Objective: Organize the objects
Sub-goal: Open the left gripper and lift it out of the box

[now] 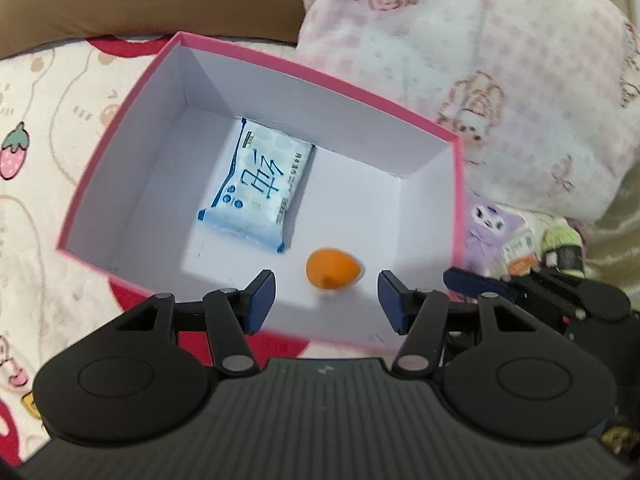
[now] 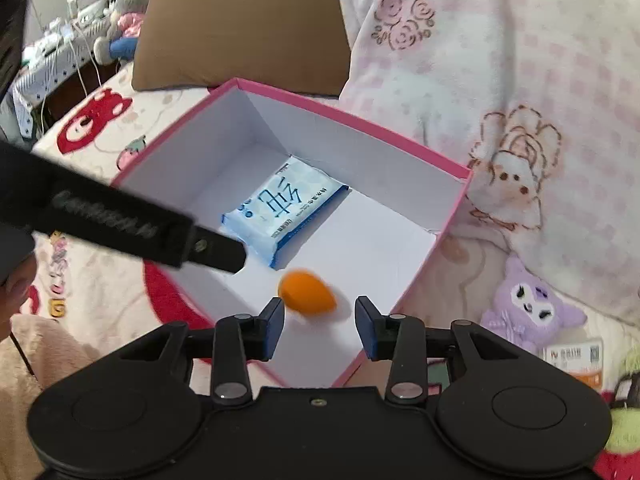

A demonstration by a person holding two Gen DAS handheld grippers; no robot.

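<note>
Both my left gripper (image 1: 326, 300) and right gripper (image 2: 319, 328) hang open and empty above the box (image 1: 320, 72), where the orange egg (image 1: 333, 268) lies beside the wipes (image 1: 258, 188), evidently dropped there for tidying.

Both wrist views—steeply downward, close—share pink box (image 1: 320, 76).

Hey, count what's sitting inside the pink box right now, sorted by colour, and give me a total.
Inside the pink box:
Blue and white: 1, the tissue pack, lying flat by the far wall
Orange: 1, the egg-shaped sponge, blurred, near the front wall
Total: 2
</note>
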